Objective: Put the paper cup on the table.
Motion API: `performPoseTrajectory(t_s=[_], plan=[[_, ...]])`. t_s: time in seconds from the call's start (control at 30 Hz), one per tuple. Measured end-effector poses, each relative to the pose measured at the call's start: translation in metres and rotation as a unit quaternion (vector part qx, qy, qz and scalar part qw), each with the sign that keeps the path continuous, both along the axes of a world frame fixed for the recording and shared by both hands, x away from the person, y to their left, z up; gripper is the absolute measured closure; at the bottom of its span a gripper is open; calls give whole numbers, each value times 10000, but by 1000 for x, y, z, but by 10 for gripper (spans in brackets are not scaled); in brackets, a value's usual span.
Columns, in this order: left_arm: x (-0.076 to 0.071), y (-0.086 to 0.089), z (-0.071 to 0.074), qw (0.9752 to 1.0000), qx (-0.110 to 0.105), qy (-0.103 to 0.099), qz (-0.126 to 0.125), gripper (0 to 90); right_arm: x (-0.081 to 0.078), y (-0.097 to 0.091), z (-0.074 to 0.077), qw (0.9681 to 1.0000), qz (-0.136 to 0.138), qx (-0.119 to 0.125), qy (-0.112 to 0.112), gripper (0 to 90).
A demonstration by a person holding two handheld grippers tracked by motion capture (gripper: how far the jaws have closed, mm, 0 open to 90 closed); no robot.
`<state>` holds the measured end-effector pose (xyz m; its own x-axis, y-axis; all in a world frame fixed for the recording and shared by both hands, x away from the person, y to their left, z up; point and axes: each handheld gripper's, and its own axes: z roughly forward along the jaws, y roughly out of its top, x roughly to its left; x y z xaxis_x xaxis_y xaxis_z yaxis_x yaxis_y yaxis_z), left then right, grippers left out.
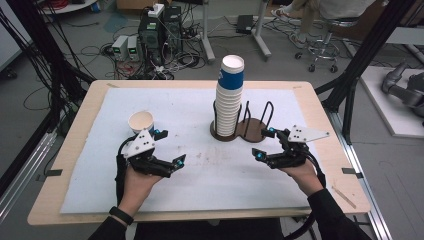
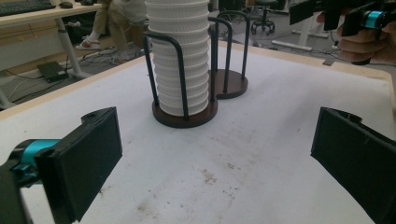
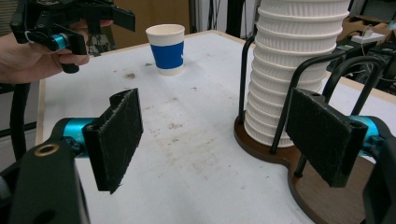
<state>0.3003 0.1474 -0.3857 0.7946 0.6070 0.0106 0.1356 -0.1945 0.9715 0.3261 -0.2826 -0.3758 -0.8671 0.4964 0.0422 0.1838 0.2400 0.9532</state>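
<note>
A tall stack of white paper cups (image 1: 230, 100), the top one banded blue, stands in one side of a brown two-ring wire holder (image 1: 252, 131). One blue-banded cup (image 1: 141, 121) stands alone at the left of the white mat. My left gripper (image 1: 170, 146) hovers just right of that cup, open and empty. My right gripper (image 1: 264, 143) is open and empty in front of the holder. In the left gripper view the jaws (image 2: 217, 161) stand wide and face the stack (image 2: 180, 60). In the right gripper view the jaws (image 3: 219, 135) frame bare mat, the stack (image 3: 292, 60) at right and the lone cup (image 3: 166, 49) beyond.
The white mat (image 1: 200, 185) covers most of the wooden table (image 1: 80, 120). The holder's second ring (image 2: 233, 84) holds nothing. Black frame posts rise at both table sides. Computers and cables lie on the floor behind, with a stool (image 1: 325, 45) at the back right.
</note>
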Motion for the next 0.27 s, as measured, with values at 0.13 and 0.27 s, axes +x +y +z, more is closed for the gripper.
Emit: performPoseTrajectory(t_s=[0.13, 0.27], plan=[[0, 1, -1, 10000, 26, 13, 24, 18, 0, 1, 0, 10000, 12, 0, -10, 197], [0, 1, -2, 10000, 48, 11, 49, 18, 2, 1, -1, 10000, 34, 19, 6, 197]])
